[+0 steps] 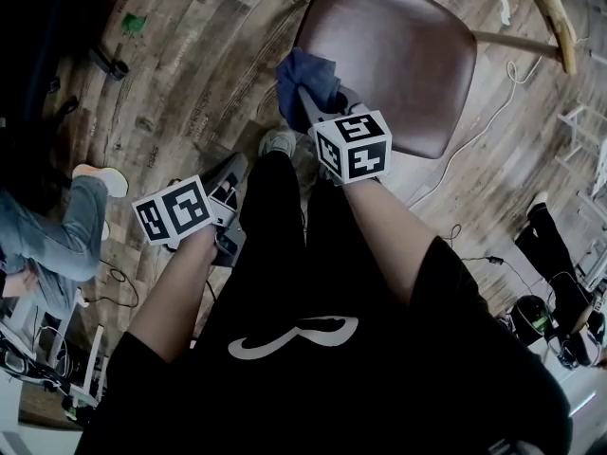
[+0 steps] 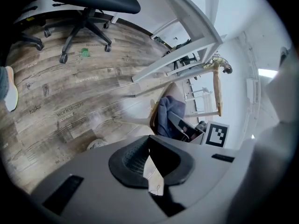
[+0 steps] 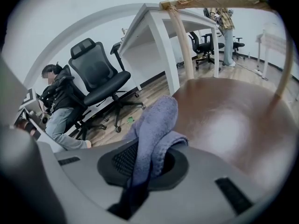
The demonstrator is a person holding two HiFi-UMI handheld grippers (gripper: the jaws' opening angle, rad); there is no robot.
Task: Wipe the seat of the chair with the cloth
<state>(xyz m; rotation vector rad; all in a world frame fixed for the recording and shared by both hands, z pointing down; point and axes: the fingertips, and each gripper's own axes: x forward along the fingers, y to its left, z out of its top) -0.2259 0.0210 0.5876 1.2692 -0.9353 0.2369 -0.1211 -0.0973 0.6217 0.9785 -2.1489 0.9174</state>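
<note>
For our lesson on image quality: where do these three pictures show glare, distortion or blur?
Right gripper view: a pale glare patch on the brown seat, the cloth blurred nearest the lens. Left gripper view: floorboards bow in curves, the right side washed out white. Head view: the top-left corner goes dark, floorboards curve.

Cloth [image 1: 305, 79]: blue terry, bunched and folded over, pinched between the jaws of the right gripper [image 1: 311, 100]. It sits at the near-left edge of the seat [image 1: 403, 55]; can't tell if it touches. Seat: glossy dark brown, rounded square, level, with a glare spot at its centre. Chair back rail [image 1: 555, 12] is pale wood, on the far side.
</note>
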